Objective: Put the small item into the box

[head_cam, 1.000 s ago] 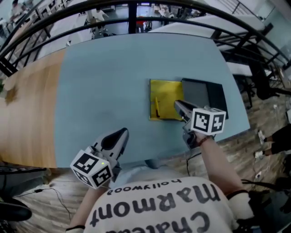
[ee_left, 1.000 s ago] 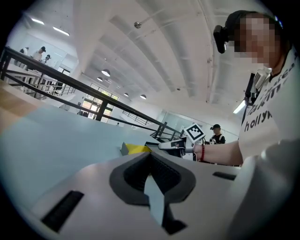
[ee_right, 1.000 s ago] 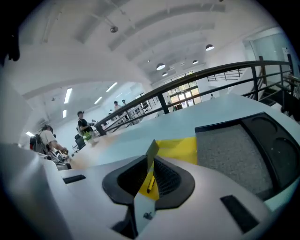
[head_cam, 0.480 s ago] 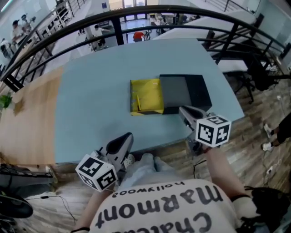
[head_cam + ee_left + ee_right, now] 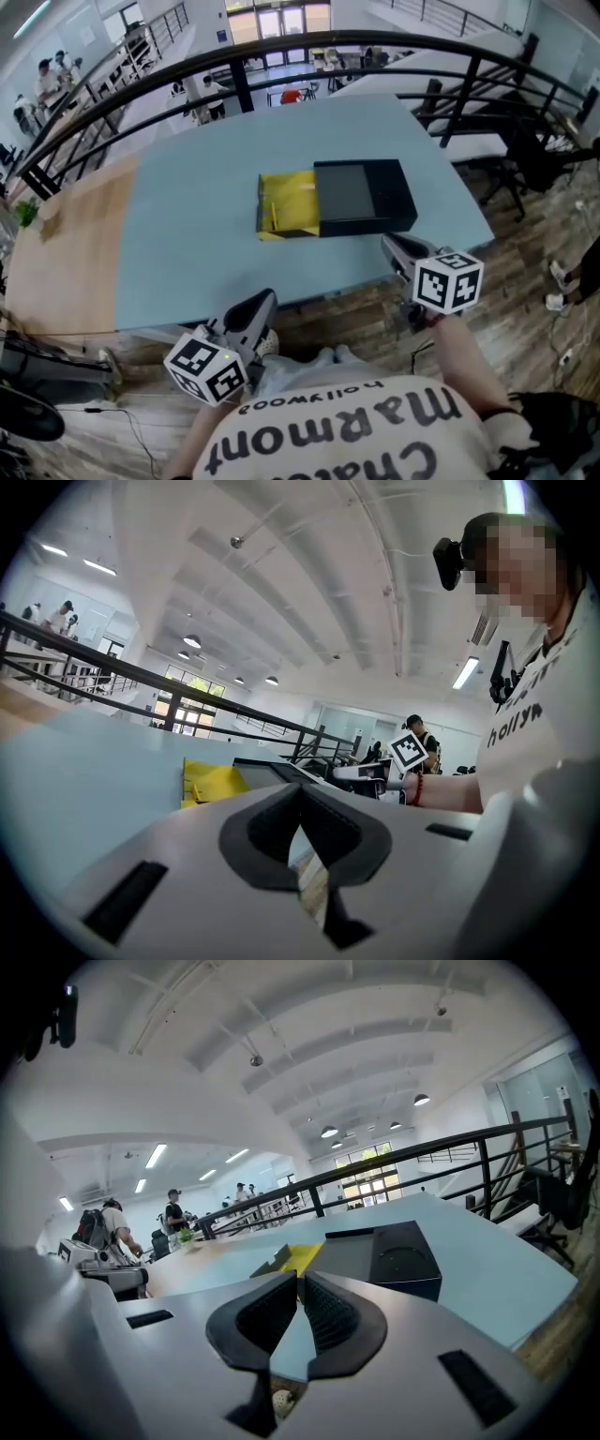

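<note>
Both my claws hang off the near edge of the table (image 5: 187,225), low in the head view. The left gripper (image 5: 261,298) and the right gripper (image 5: 390,243) each have their jaws drawn together on nothing. In the middle of the frame the yellow tray (image 5: 292,190) juts out of the black box (image 5: 361,195). A thin yellow piece (image 5: 273,214), which I take for the small item, lies inside it. I judge the placing done. Next I would likely push the tray home, which calls for a reach forward with one claw.
</note>
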Motion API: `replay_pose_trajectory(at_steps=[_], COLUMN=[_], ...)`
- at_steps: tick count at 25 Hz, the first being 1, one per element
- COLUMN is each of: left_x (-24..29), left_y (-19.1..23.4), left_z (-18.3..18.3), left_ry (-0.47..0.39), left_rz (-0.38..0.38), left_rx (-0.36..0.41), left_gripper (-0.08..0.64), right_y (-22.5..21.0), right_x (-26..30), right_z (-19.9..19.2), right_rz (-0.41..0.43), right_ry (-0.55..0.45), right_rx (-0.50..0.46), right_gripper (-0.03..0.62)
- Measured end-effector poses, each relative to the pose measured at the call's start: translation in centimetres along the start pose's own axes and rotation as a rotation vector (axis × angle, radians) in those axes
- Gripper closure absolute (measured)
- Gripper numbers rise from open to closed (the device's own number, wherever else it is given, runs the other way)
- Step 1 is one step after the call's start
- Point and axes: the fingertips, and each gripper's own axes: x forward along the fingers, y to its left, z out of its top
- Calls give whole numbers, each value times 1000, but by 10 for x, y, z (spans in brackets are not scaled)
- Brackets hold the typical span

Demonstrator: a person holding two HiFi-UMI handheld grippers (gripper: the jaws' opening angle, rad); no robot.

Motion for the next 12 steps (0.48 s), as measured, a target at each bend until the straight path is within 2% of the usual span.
replay_pose_trajectory(at_steps=[5, 12], left_x=[-4, -8], left_y=[-11, 1], left_z=[1, 0], left_ry=[-6, -10], left_rz=[8, 10], left_rx=[15, 17], left_gripper=[558, 558], right_y=[-12, -15], right_x=[-15, -14], right_z=[2, 4], right_rz=[-22, -44], right_ry=[-20, -17], right_rx=[8, -12], right_gripper=[540, 540])
